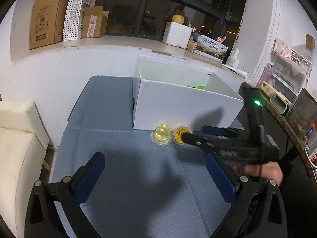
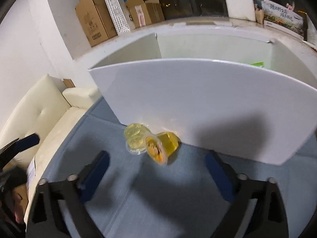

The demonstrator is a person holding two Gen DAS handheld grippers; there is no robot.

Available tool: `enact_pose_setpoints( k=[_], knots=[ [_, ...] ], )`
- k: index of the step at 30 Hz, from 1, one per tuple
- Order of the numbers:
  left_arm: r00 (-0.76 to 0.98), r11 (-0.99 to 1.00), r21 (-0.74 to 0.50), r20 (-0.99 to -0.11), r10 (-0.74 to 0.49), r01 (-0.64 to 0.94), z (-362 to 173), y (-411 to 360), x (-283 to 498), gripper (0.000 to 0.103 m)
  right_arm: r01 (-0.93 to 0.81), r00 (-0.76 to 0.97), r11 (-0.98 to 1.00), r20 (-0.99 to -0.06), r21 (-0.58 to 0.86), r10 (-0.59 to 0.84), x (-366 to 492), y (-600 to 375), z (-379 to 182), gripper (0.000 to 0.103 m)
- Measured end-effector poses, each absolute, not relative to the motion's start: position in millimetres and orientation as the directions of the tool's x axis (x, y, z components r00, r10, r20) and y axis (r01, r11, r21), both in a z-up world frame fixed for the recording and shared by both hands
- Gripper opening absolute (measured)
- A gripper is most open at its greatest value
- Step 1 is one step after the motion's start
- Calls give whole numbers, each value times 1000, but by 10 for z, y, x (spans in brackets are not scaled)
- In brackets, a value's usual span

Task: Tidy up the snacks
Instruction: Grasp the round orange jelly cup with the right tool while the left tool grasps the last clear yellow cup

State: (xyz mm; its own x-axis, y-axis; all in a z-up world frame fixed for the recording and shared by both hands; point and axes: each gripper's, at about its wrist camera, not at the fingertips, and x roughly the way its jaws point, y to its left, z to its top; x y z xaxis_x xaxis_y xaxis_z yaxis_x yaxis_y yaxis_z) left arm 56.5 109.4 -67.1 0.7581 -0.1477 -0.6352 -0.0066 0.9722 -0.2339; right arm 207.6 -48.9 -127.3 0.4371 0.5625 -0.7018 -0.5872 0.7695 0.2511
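Right gripper [image 2: 156, 170]: jaws wide apart, nothing between the blue pads; lower centre of the right wrist view, pointed down at the cups.
Left gripper [image 1: 154, 170]: jaws wide apart, empty; lower centre of the left wrist view, over bare cloth.
Amber jelly cup [image 2: 161, 146]: on its side, centre of frame, just beyond the right fingertips, touching the pale cup.
Pale yellow jelly cup [image 2: 134, 138]: left of the amber one, close against the box wall.
White box [image 2: 198, 103]: open-topped, upper centre; a green packet [image 2: 257, 63] shows inside at its far right.
Blue-grey cloth [image 1: 118, 138]: covers the table beneath everything.
Step, as judged: approach to pick the amber cup.
Next move calls for: advancing until the pads straddle that cup alone, closing gently on the soft plastic, then lifting over the box wall.
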Motion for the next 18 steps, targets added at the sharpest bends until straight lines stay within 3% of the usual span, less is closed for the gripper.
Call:
enact_pose_setpoints(
  k=[6,7,9,18],
  knots=[
    [742,971,-240,-651,-163,3,-766,1050,608,103,-594,384,760,-738,263,555,2252,-315,-1455,77],
    [739,971,-240,-654,-162,1,-781,1048,614,103,-603,378,754,-739,260,557,2241,-305,-1462,62],
    [733,971,-240,-662,-158,-7,-822,1046,638,103,-614,360,741,-739,272,569,2217,-309,-1464,50],
    [689,980,-195,-715,-119,-34,-1041,1032,980,103,-599,427,738,-656,310,622,1845,-816,-1167,50]
  ],
)
